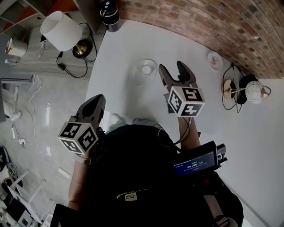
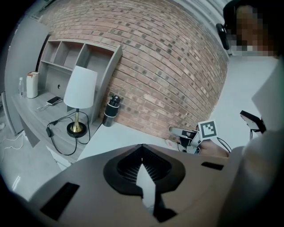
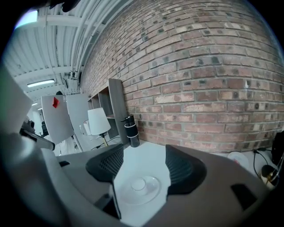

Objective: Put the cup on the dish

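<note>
Right fingers: the right gripper has its two dark ribbed pads spread wide with nothing between them; the clear dish shows through the gap, just beyond the tips.
Left fingers: the left gripper is closed tip to tip on nothing, with only a sliver of white table showing lower down. It is held by the table's near left edge, well apart from the dish.
Cup: one, small, round and pale, standing in the middle of the clear dish (its material is hard to tell at this size).
Dishes: two. One is clear, glass-like and round, near the middle of the table. The other is small and pale with pinkish marks, at the far edge against the brick wall.
Bottle: one, black and cylindrical with a pale band, at the table's far left corner.
Lamps: two, both on brass-coloured bases. One has a white cone shade and stands on a grey shelf off the left edge. The other has a white globe, by the wall on the right.
Table: one, white, smooth and matte.
</note>
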